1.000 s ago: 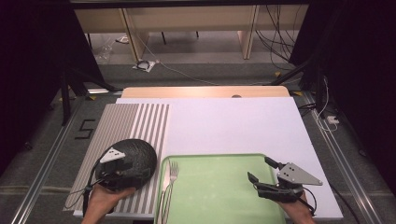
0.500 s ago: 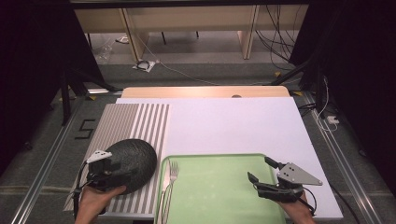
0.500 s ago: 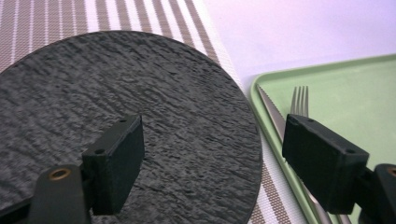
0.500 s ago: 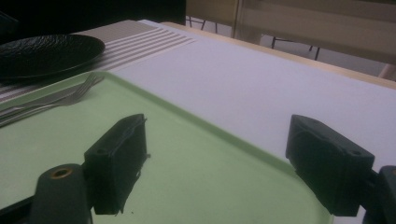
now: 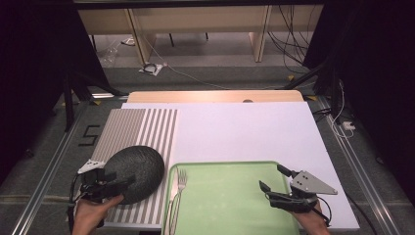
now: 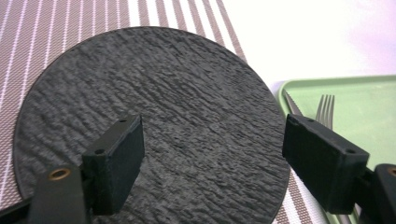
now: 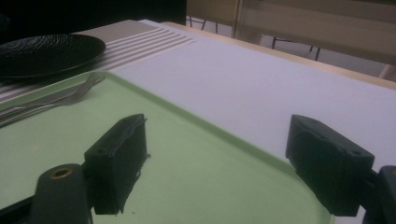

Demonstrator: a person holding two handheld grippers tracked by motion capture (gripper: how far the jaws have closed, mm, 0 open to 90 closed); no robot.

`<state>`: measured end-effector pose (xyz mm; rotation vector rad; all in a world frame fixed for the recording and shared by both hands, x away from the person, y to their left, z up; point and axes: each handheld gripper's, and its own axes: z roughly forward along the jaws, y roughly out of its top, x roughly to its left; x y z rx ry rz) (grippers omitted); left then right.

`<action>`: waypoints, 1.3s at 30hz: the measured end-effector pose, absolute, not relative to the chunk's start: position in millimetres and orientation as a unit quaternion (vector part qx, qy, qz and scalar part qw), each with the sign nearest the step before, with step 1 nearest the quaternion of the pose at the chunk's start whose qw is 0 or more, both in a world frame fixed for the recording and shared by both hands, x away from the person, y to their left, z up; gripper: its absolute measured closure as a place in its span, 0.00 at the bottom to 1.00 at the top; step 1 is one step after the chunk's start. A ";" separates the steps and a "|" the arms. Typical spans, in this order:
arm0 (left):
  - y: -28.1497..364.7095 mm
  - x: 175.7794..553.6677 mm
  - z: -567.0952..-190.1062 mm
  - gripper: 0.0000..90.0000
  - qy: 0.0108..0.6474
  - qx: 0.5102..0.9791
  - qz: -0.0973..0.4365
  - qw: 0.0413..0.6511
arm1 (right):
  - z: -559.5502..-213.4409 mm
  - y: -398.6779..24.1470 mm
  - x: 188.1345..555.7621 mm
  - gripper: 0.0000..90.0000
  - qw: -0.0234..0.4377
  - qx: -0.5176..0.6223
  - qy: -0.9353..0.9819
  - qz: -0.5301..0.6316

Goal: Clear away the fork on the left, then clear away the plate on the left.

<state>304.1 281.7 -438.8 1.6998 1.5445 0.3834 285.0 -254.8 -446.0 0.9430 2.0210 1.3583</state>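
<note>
1. The black plate (image 5: 136, 172) lies flat on the striped placemat (image 5: 132, 132) near the table's front-left corner. Its rough, slate-like face looks stiff, fairly heavy and likely to chip, so I judge it needs a firm pinch at the rim, not the middle.
2. My left gripper (image 5: 105, 182) hangs over the plate's near edge, jaws spread wide, holding nothing.
3. Just beside the plate, a fork (image 5: 178, 193) lies along the left edge of the green tray (image 5: 230, 169).
4. My right gripper (image 5: 276, 181) hovers over the tray's right side, jaws wide and empty.
</note>
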 end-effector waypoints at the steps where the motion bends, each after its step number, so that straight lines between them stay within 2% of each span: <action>1: 283.5 303.7 -439.7 0.23 0.613 0.667 0.152 0.395 | -445.9 -254.8 285.1 0.24 0.261 0.349 0.747 0.502; 31: 324.2 281.7 -466.2 0.22 0.713 0.571 0.109 0.393 | -445.5 -253.8 284.3 0.24 0.262 0.347 0.749 0.501; 39: 329.7 279.3 -471.0 0.22 0.729 0.544 0.080 0.407 | -445.2 -253.5 283.7 0.24 0.263 0.347 0.749 0.499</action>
